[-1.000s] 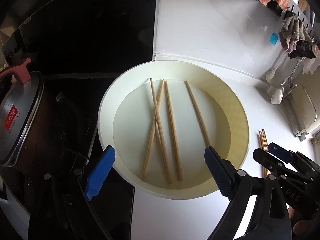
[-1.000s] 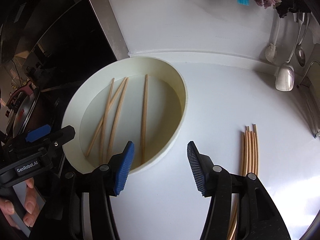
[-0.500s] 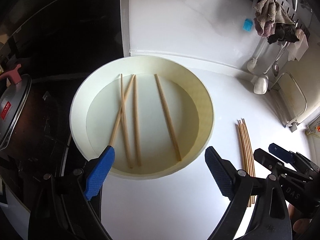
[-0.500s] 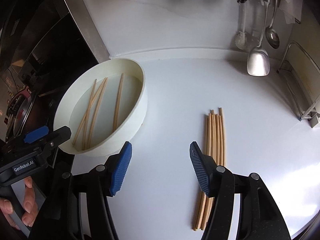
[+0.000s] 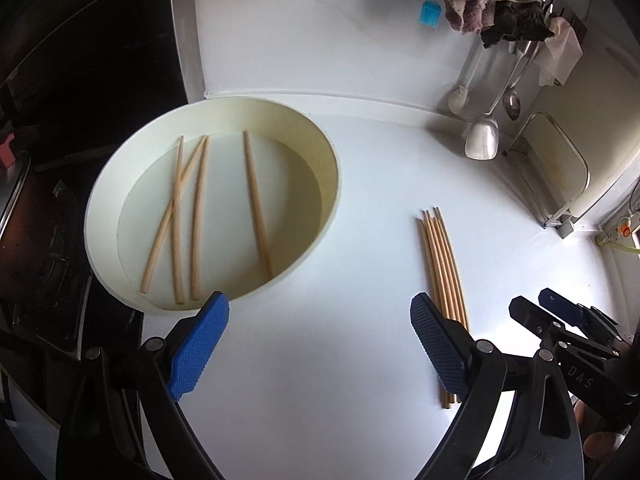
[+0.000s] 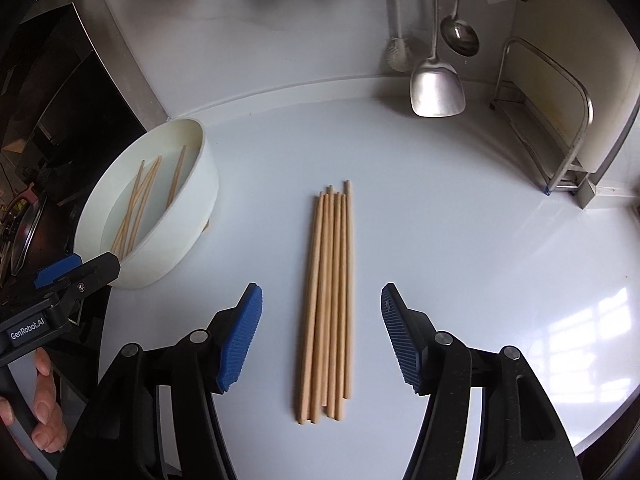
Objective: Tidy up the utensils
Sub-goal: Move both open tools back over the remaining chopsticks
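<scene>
A cream round basin [image 5: 100,184] holds several loose wooden chopsticks [image 5: 256,204] in water; it also shows at the left of the right wrist view [image 6: 188,216]. A bundle of several chopsticks [image 6: 330,300] lies on the white counter, also seen in the left wrist view [image 5: 442,260]. My right gripper [image 6: 322,336] is open and empty, its fingers either side of the bundle's near half, above it. My left gripper [image 5: 320,344] is open and empty over the counter between basin and bundle.
A metal spatula [image 6: 438,88], a ladle [image 6: 460,38] and a white brush [image 6: 398,52] hang at the back wall. A metal rack [image 6: 560,132] stands at the right. A dark stove [image 5: 80,60] with a pot [image 6: 24,224] lies left of the basin. Cloths [image 5: 492,8] hang above.
Both grippers have moved right, away from the basin. The right gripper now straddles the chopstick bundle on the counter. Both stay open and empty.
</scene>
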